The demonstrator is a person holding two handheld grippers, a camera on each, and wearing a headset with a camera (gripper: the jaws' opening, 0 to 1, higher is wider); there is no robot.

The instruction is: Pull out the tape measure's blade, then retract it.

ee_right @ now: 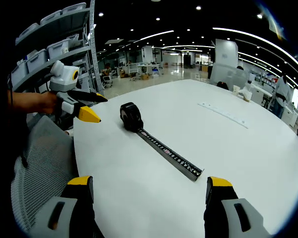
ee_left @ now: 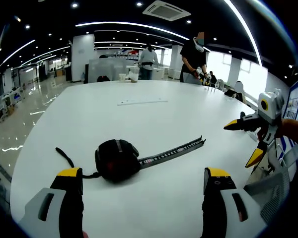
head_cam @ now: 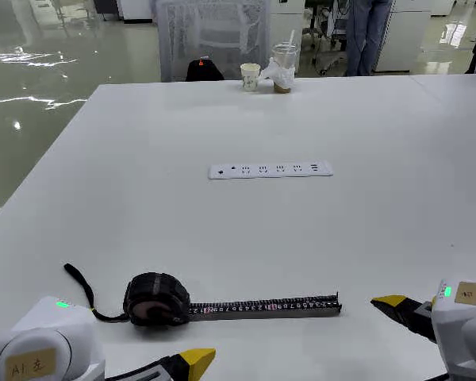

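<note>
A black tape measure (head_cam: 156, 299) lies on the white table (head_cam: 246, 230) near the front edge, its wrist strap trailing left. Its blade (head_cam: 263, 305) is pulled out to the right and rests flat, ending at a hook (head_cam: 337, 302). My left gripper (ee_left: 144, 183) is open, just in front of the case (ee_left: 117, 159), touching nothing. My right gripper (ee_right: 150, 187) is open too, a short way off the blade's hook end (ee_right: 196, 173). In the head view the left gripper's yellow tip (head_cam: 197, 357) shows at the bottom and the right gripper's tip (head_cam: 390, 302) at the right.
A white power strip (head_cam: 270, 170) lies mid-table. Two cups and a crumpled bag (head_cam: 271, 75) stand at the far edge. A person (ee_left: 194, 57) stands past the far side of the table. A mesh chair back (ee_right: 39, 163) sits beside the table edge.
</note>
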